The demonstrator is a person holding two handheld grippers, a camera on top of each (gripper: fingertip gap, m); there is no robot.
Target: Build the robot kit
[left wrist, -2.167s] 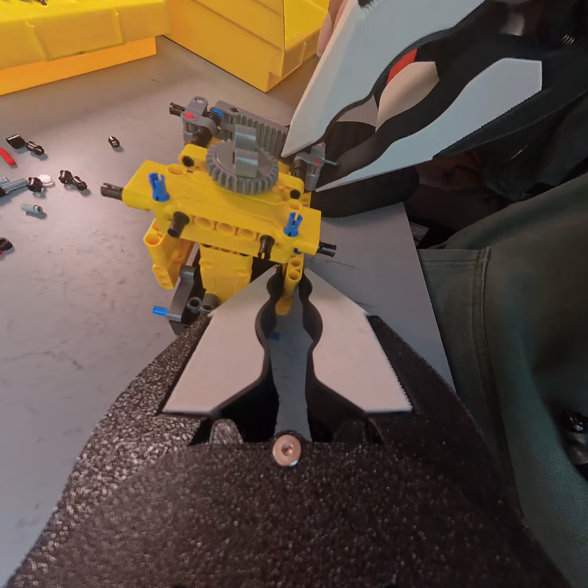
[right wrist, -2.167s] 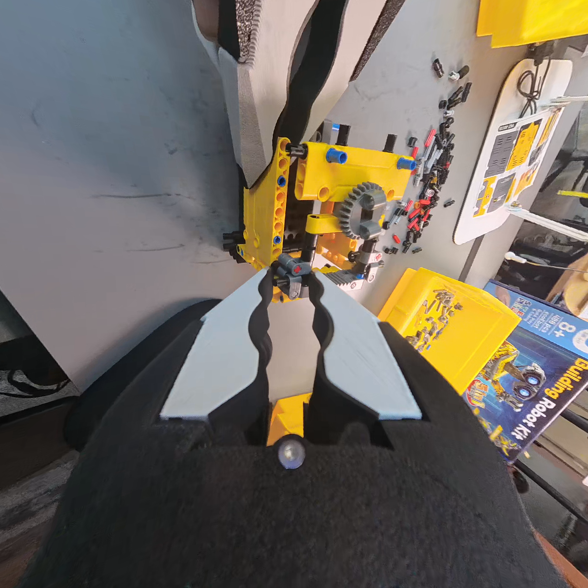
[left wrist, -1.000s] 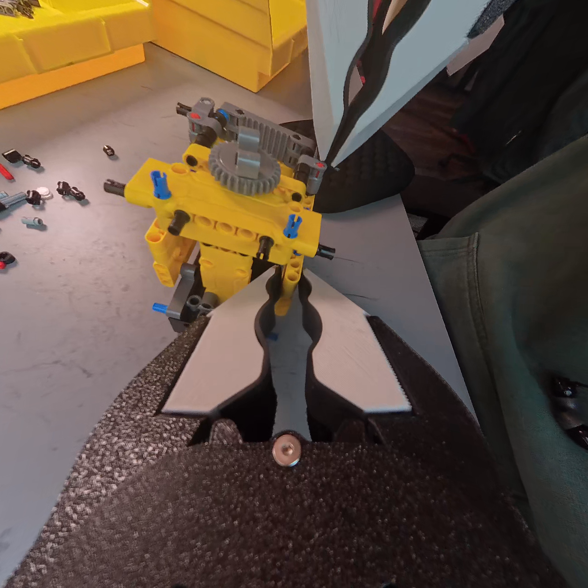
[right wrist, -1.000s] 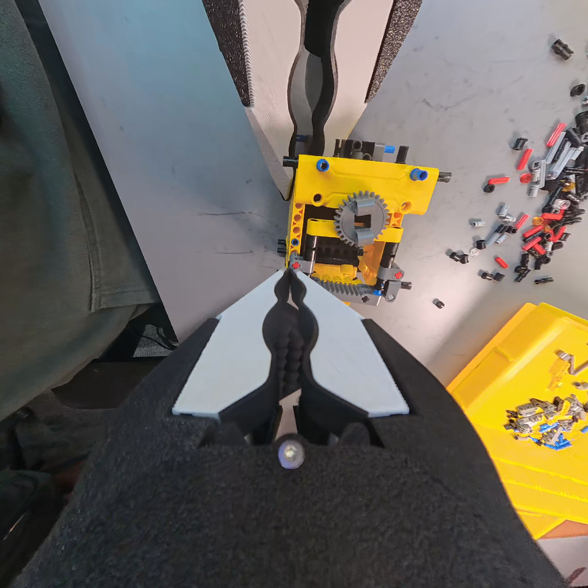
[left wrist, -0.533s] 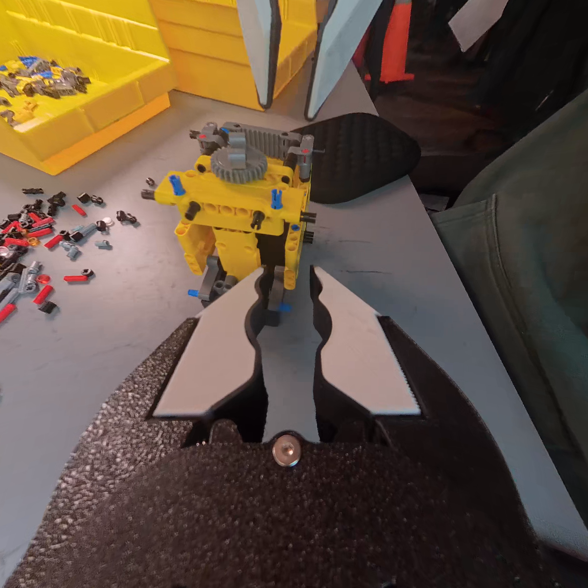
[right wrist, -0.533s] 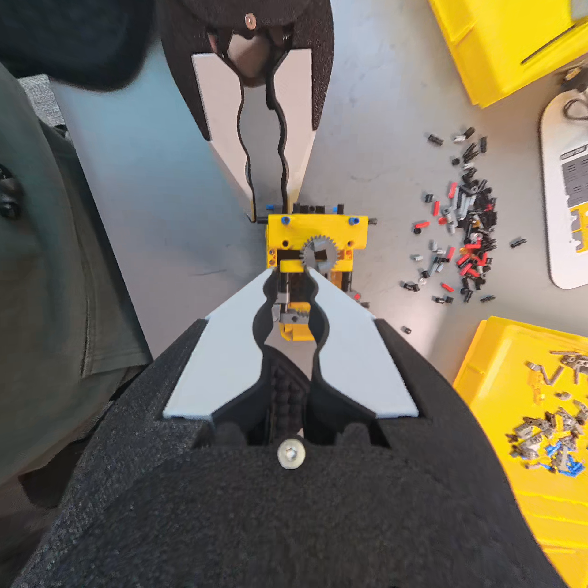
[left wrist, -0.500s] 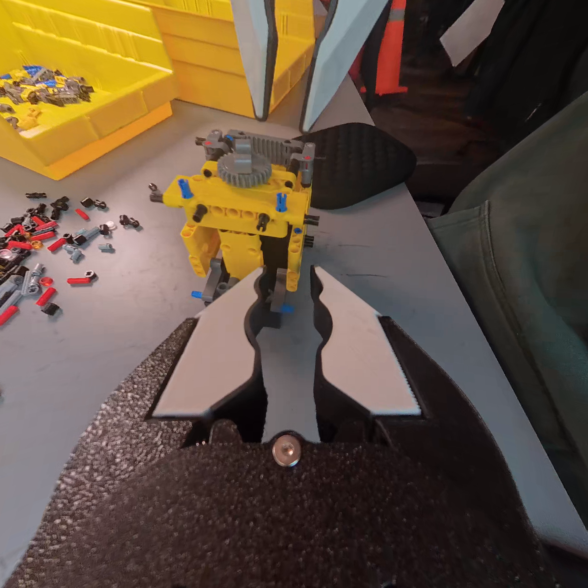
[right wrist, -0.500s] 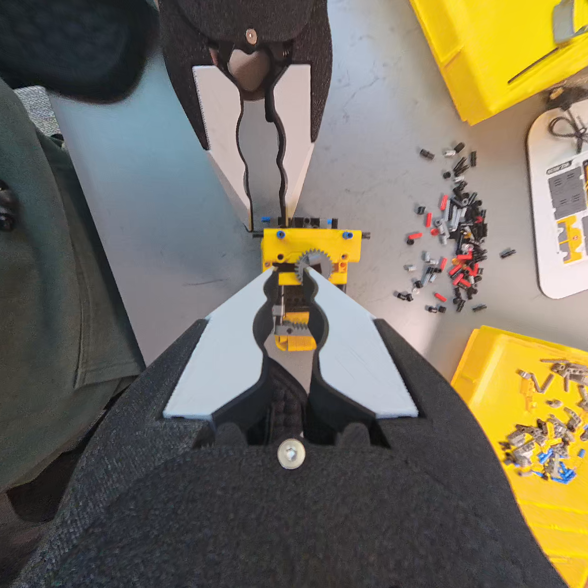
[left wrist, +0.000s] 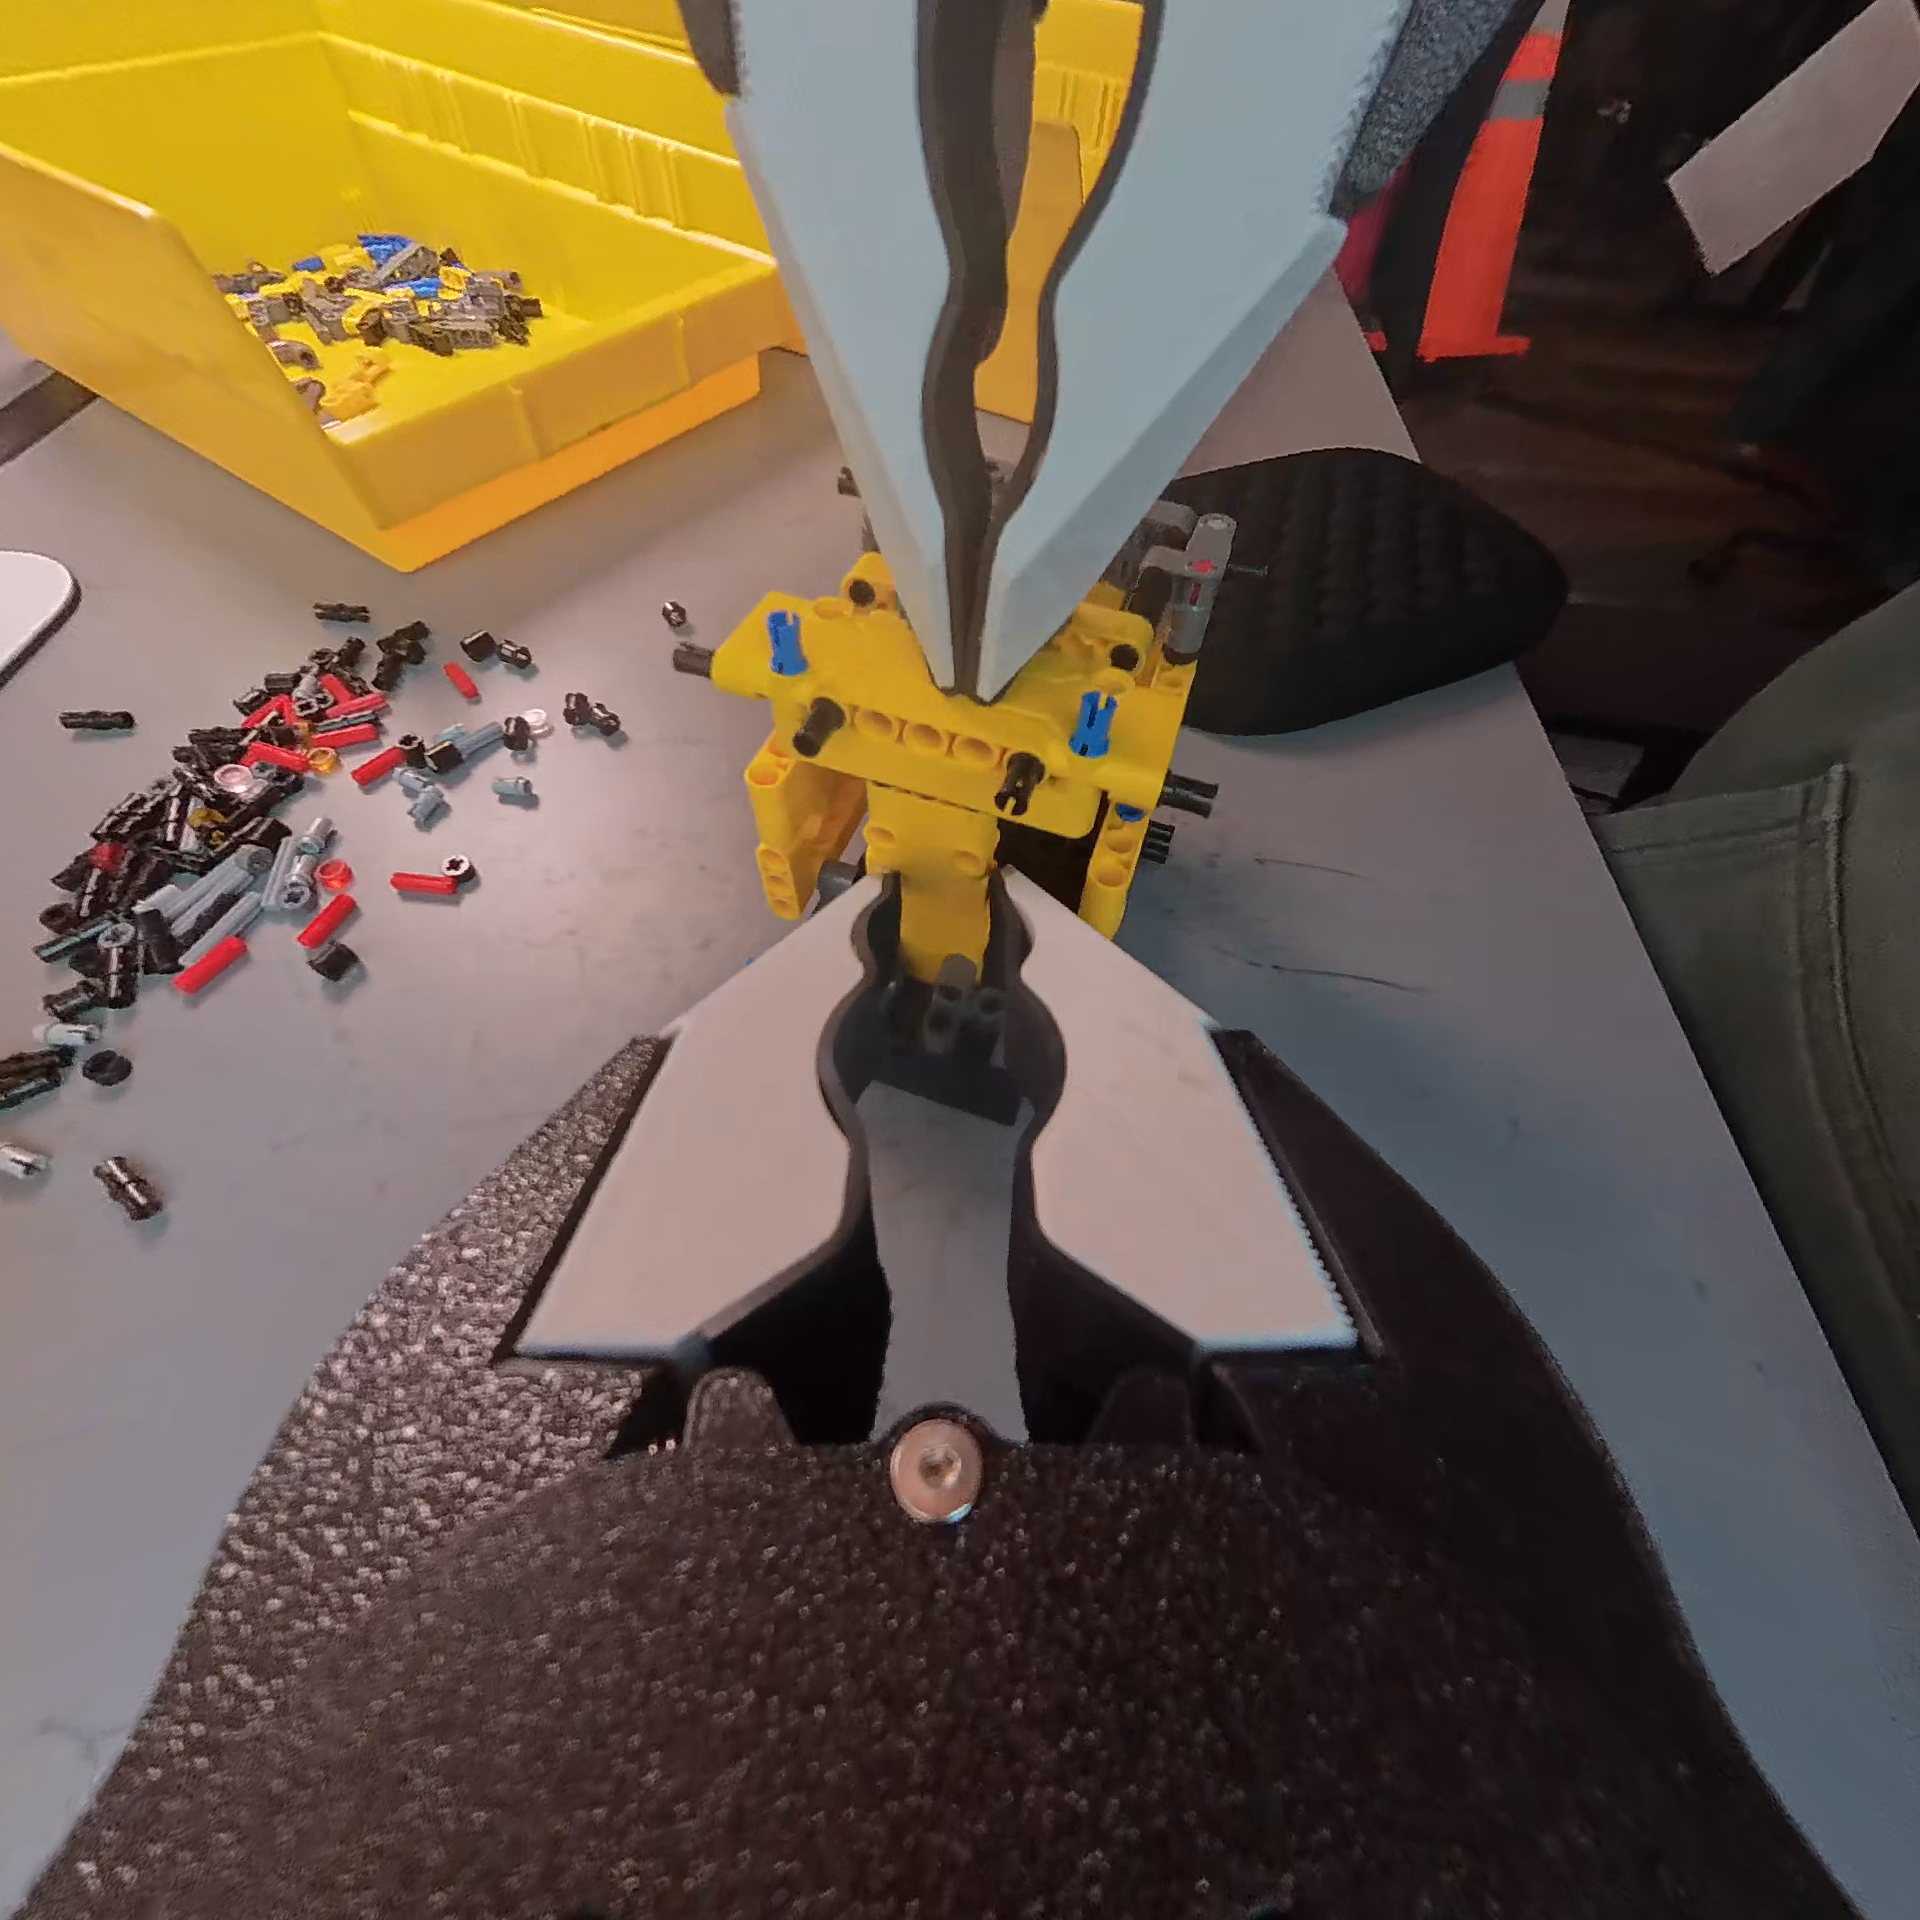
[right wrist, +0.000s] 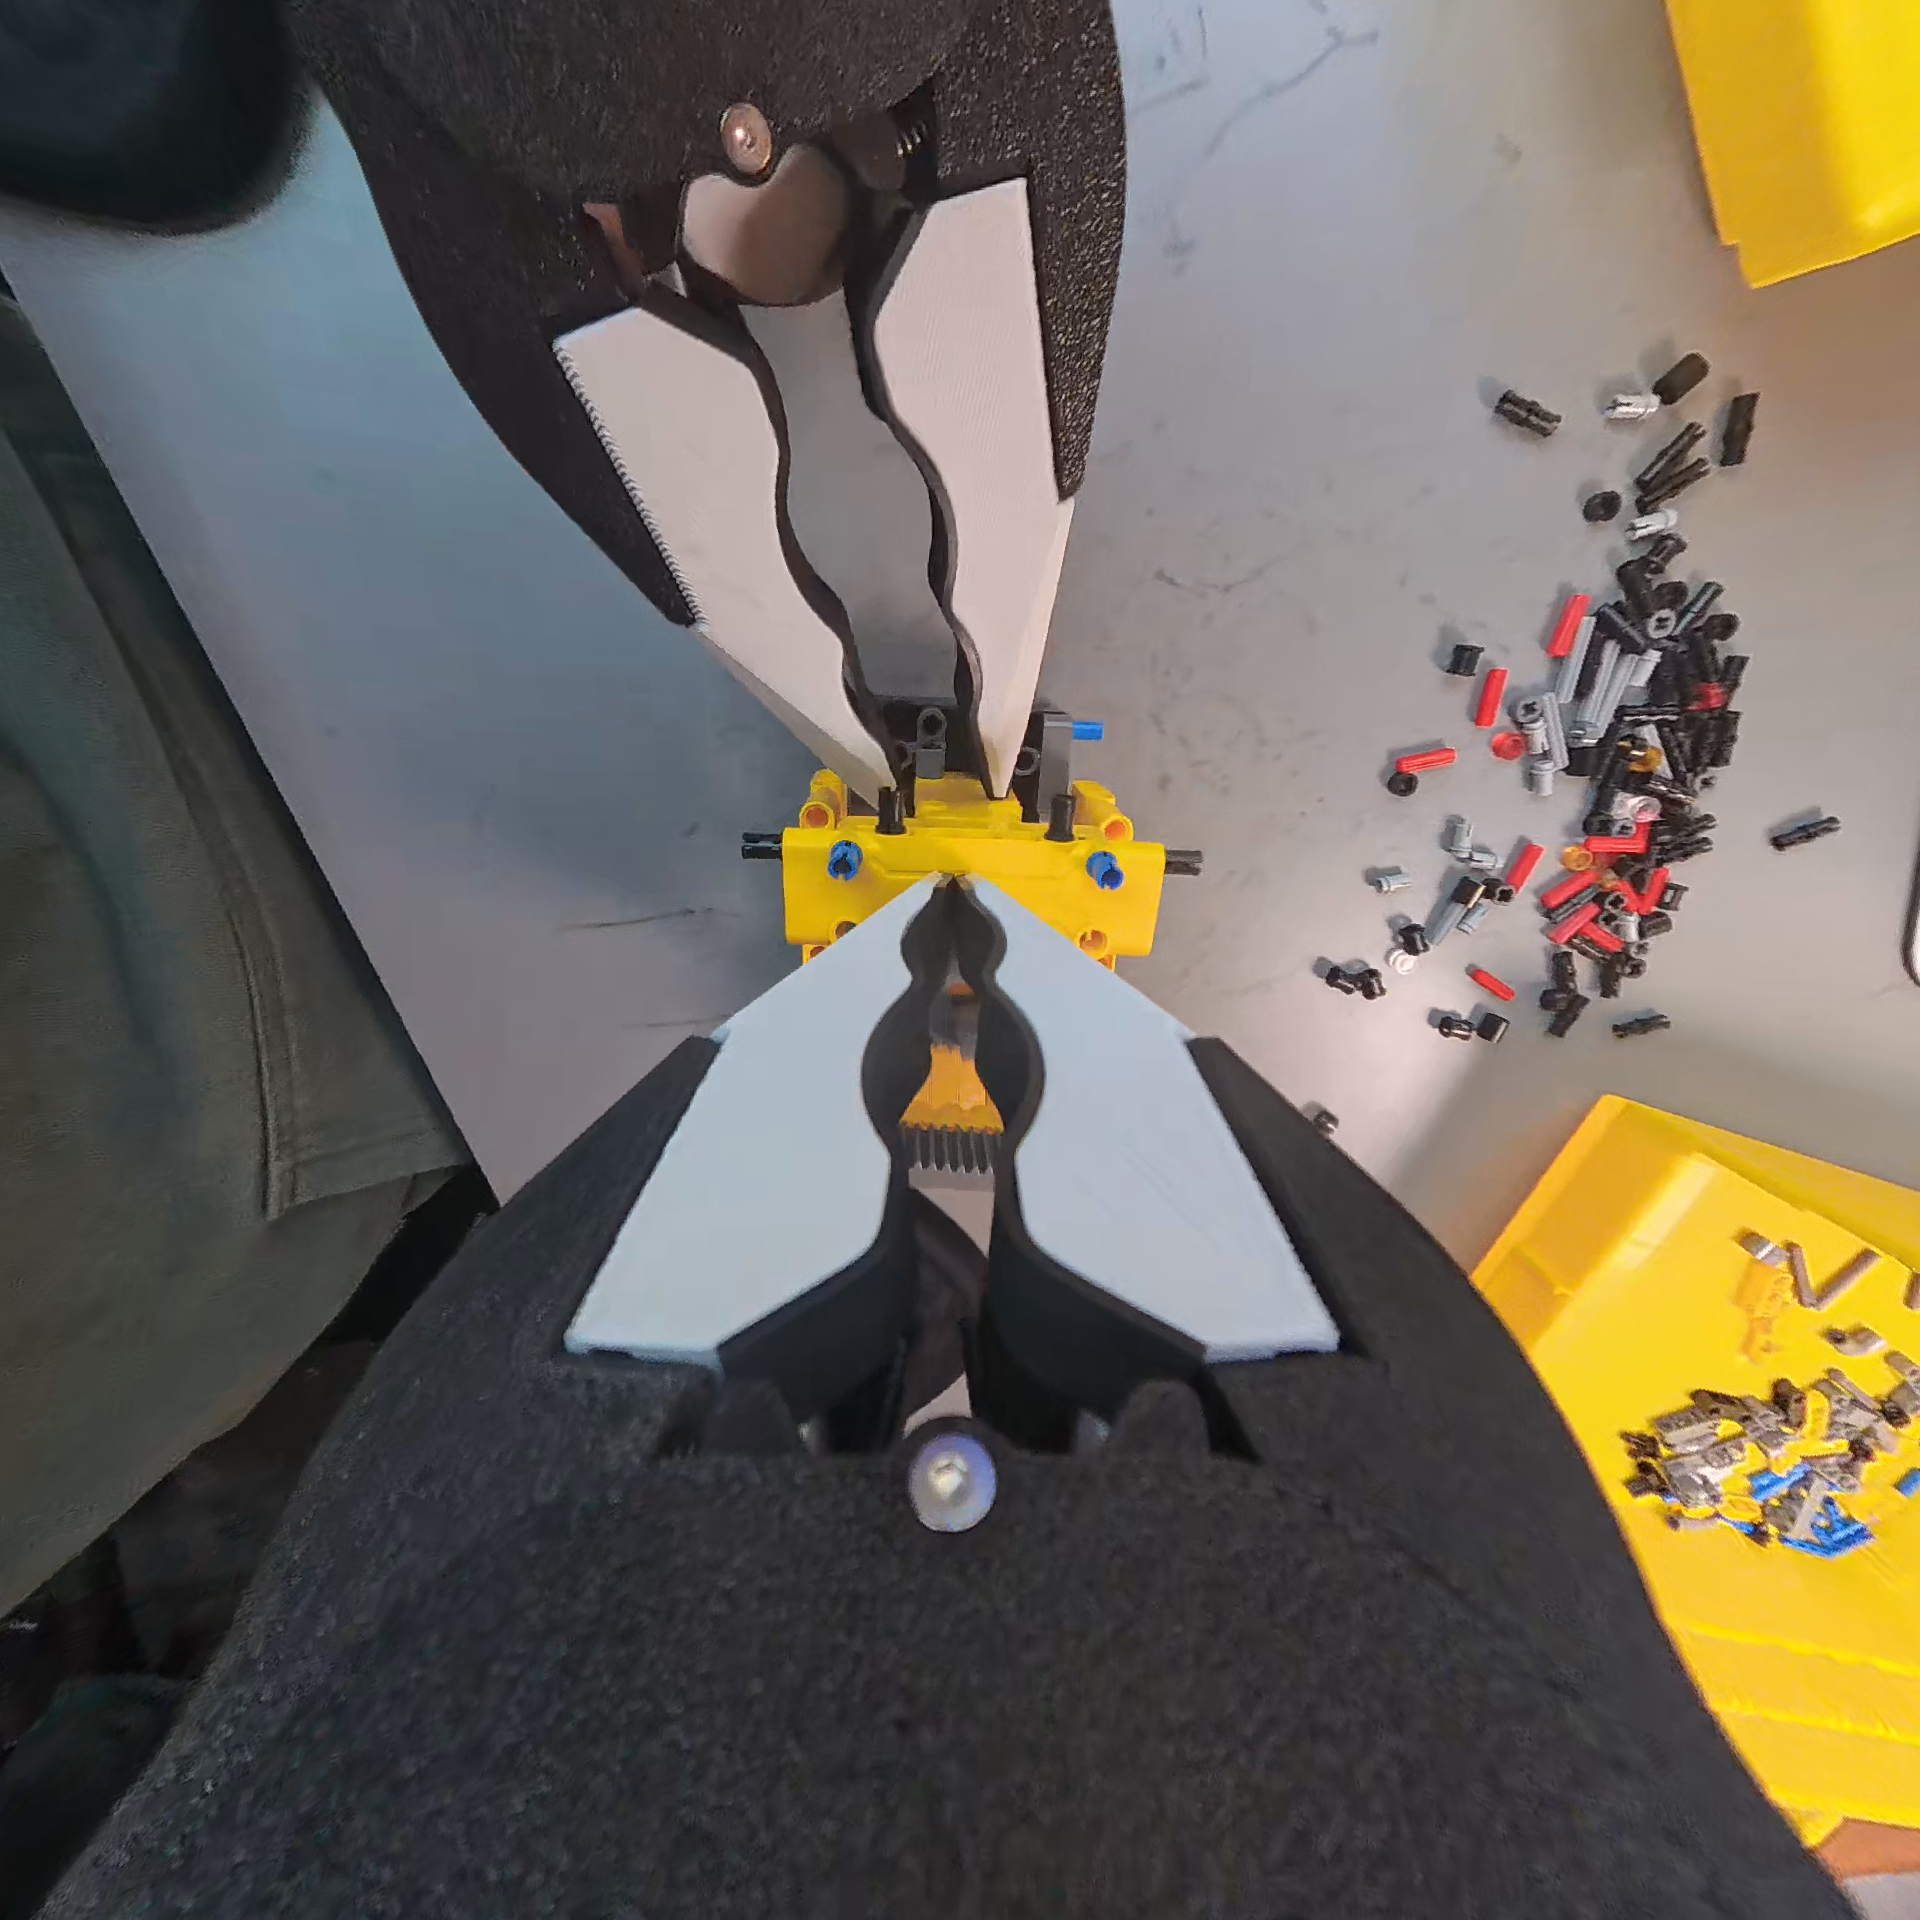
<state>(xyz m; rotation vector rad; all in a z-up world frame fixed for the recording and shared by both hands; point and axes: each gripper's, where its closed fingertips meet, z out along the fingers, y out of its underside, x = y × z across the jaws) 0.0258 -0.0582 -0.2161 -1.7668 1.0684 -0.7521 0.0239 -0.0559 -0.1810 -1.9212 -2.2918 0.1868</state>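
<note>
A yellow brick model (left wrist: 935, 727) with blue and black pins stands on the grey table (left wrist: 520, 1039). My left gripper (left wrist: 942, 888) is shut on the model's lower yellow column, with grey and black parts between the fingers behind the tips. My right gripper (left wrist: 966, 686) comes down from above, shut, its tips resting on the model's top plate and hiding the grey gear. In the right wrist view my right gripper (right wrist: 951, 883) touches the model (right wrist: 1039, 862) with tips together, and the left gripper (right wrist: 940, 779) straddles its far side. A black toothed rack (right wrist: 951, 1153) shows between my right fingers.
A pile of small red, black and grey parts (left wrist: 208, 810) lies left of the model, seen also in the right wrist view (right wrist: 1621, 779). Yellow bins (left wrist: 468, 416) (right wrist: 1714, 1403) hold more parts. A black pad (left wrist: 1371, 582) and a person's green clothing (left wrist: 1787, 935) lie past the table edge.
My left gripper let go of the model's side beam, opened, moved across and closed on the middle column. My right gripper lifted off, opened, then came down shut on the top.
</note>
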